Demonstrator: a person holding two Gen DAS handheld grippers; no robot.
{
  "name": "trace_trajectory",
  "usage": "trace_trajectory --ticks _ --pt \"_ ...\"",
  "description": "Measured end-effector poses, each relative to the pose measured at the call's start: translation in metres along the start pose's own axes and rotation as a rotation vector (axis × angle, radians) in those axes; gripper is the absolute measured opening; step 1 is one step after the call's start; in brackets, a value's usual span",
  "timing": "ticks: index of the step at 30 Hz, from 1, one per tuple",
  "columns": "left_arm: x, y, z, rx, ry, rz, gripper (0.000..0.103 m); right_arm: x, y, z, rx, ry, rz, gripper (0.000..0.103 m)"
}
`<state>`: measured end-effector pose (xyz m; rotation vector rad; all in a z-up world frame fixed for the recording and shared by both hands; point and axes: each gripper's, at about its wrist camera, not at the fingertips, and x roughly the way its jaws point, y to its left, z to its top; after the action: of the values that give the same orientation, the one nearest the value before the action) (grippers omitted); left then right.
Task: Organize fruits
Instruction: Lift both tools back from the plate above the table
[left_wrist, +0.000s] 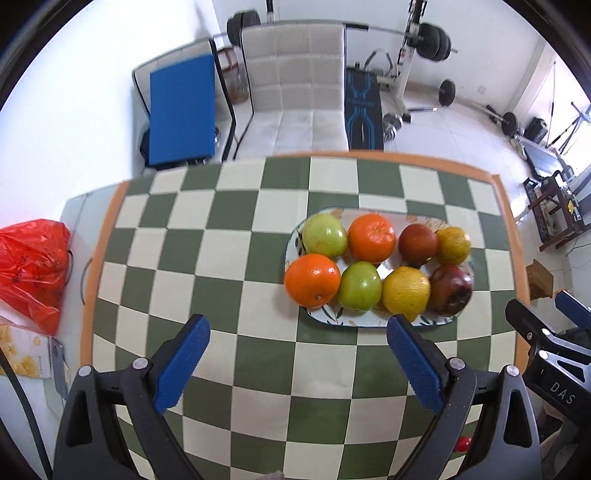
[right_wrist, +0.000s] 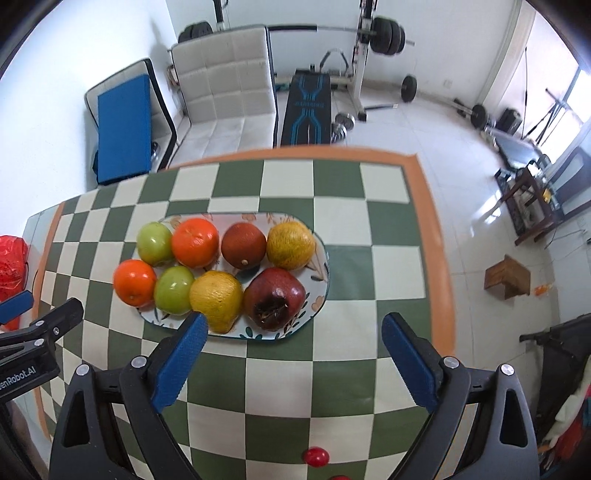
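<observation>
Both claws gape empty: left gripper (left_wrist: 297, 325) at lower centre, right gripper (right_wrist: 293, 323) likewise; eight fruits fill the plate (right_wrist: 321, 280) mid-frame.

Both views are bright with even daylight. It enters from a window (right_wrist: 580, 107) at the far right, which is blown out to white, and it glares off the glossy floor tiles (right_wrist: 491, 206) near that window. The fruits cast only soft, short shadows on the oval plate (right_wrist: 325, 273). Fisheye distortion bows the checkered desk (left_wrist: 229, 258) and darkens the corners. The desk's far orange border is slightly blurred.
</observation>
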<state>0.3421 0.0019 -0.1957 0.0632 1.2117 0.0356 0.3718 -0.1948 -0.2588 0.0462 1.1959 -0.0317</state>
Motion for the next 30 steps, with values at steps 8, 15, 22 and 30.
trace_trajectory --ticks 8,15,22,30 --pt "-0.073 0.001 -0.024 0.016 -0.117 -0.031 0.098 -0.078 0.007 -0.02 -0.008 -0.105 0.011 0.097" --pt "-0.123 0.0 -0.05 0.034 -0.184 -0.051 0.098 -0.144 0.007 -0.052 0.006 -0.184 0.022 0.097" --pt "-0.16 -0.003 -0.072 0.036 -0.239 -0.08 0.098 -0.196 0.009 -0.082 0.017 -0.241 0.034 0.097" --pt "-0.164 -0.006 -0.079 0.021 -0.245 -0.072 0.098 -0.219 0.008 -0.094 0.035 -0.269 0.059 0.097"
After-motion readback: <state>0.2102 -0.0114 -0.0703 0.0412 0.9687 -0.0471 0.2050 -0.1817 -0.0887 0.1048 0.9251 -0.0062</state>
